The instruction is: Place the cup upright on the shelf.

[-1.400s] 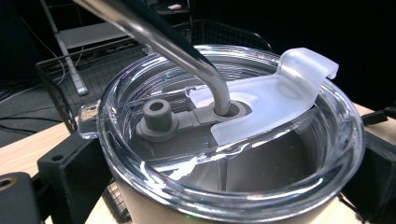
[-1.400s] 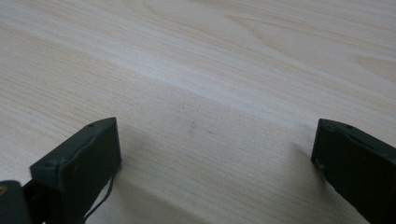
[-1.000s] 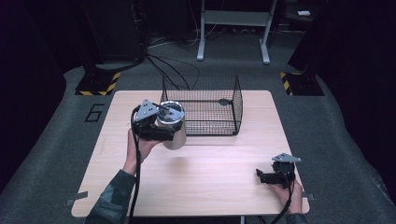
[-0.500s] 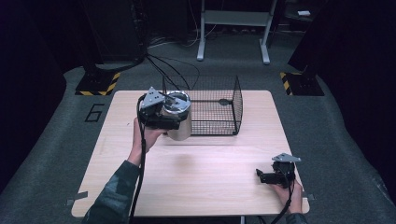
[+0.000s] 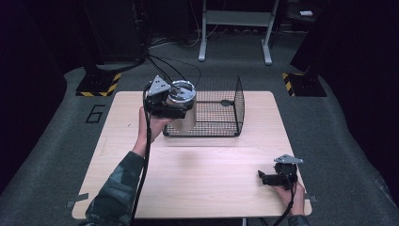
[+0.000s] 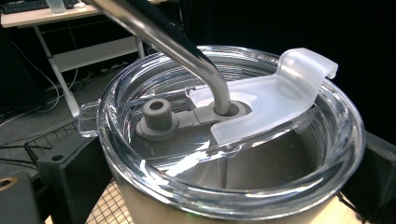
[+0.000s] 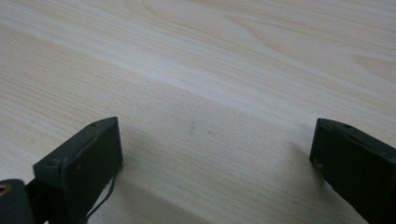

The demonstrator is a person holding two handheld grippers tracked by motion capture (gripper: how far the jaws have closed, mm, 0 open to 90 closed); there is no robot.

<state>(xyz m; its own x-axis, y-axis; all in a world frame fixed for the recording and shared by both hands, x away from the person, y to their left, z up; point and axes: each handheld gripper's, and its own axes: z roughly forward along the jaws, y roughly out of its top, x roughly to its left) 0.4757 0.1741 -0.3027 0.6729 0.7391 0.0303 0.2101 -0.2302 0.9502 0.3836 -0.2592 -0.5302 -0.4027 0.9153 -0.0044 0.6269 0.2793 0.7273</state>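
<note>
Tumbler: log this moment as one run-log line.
left gripper: shut on tumbler, raised at wire basket's left edge | right gripper: open, empty, low over table | lid: on, straw in

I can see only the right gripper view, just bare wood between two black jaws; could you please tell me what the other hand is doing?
Observer: The left hand-held gripper is shut on a tumbler, held up at the left end of the wire basket.
Operator: Thank you. Does the tumbler have a lid?
Observer: Yes, a clear lid with a metal straw through it, plain in the left gripper view.
Operator: And where is my gripper on the table?
Observer: The right hand-held gripper sits near the table's front right corner, jaws apart, far from the basket.
</note>
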